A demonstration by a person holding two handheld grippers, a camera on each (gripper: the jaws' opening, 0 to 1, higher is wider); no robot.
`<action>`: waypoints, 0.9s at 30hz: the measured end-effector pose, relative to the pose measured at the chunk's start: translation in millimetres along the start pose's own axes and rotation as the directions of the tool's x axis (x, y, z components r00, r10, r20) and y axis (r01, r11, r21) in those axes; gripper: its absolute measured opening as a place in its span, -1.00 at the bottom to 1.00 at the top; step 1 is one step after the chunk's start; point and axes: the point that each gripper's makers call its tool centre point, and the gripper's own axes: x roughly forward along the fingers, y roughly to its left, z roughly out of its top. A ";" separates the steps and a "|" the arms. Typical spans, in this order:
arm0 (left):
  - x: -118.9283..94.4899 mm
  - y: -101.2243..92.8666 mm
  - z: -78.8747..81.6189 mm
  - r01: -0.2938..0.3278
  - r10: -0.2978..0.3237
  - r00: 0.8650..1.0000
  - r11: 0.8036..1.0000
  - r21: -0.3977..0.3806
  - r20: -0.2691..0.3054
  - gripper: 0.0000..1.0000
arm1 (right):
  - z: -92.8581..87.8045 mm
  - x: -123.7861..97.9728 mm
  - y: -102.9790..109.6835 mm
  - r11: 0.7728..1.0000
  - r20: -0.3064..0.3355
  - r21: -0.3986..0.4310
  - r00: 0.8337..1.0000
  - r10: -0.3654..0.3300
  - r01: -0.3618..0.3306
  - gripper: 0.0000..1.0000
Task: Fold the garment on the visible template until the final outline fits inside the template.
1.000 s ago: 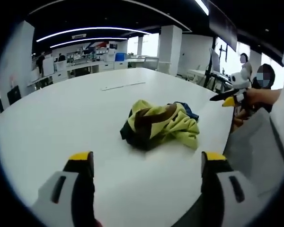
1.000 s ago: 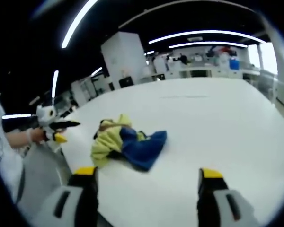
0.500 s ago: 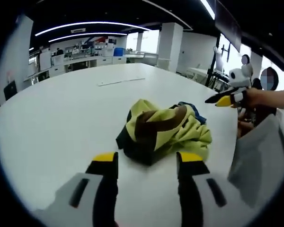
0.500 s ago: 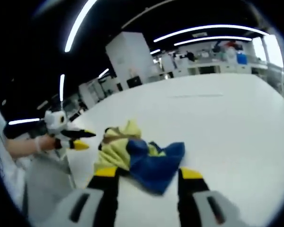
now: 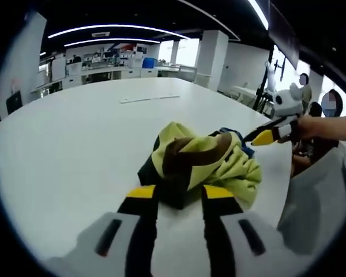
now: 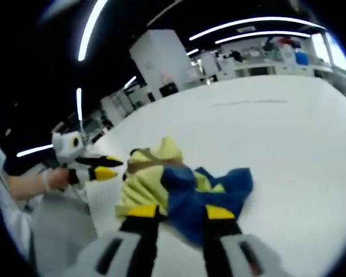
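Note:
A crumpled garment [image 5: 202, 161] of yellow-green, brown and dark blue cloth lies in a heap on the white table [image 5: 75, 150]. My left gripper [image 5: 180, 193] is at its near dark edge. The jaws are narrowed but still apart, with cloth showing between the yellow tips. The right gripper view shows the garment [image 6: 184, 187] with its blue part nearest. My right gripper [image 6: 181, 212] reaches that blue edge, jaws likewise narrowed with a gap. Each gripper appears in the other's view: the right one [image 5: 271, 135] at the garment's far side, the left one [image 6: 98, 172] beside the yellow part.
A thin pale strip [image 5: 150, 99] lies farther out on the table, also in the right gripper view [image 6: 251, 103]. The table edge runs close past the garment, with the person's grey clothing [image 5: 311, 196] beyond it. Desks and pillars stand far behind.
Both grippers have come in from well short of the garment to its near edges. Their jaws have narrowed from wide open to a small gap. The garment has not moved.

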 end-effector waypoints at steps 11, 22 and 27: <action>7.7 0.1 -8.5 0.003 -0.003 1.000 0.999 -0.040 -0.018 -0.61 | -9.4 11.8 7.0 0.998 -0.029 0.052 0.999 0.027 -0.025 -0.80; 16.4 -0.8 -16.5 -0.005 0.003 0.999 0.998 -0.059 -0.040 -0.79 | -18.6 14.8 16.3 0.997 -0.049 0.066 0.998 0.048 -0.045 -1.00; 18.8 0.0 -19.2 -0.010 0.007 0.999 0.998 -0.057 -0.045 -1.00 | -19.2 15.4 16.0 0.996 -0.046 0.073 0.998 0.047 -0.044 -1.00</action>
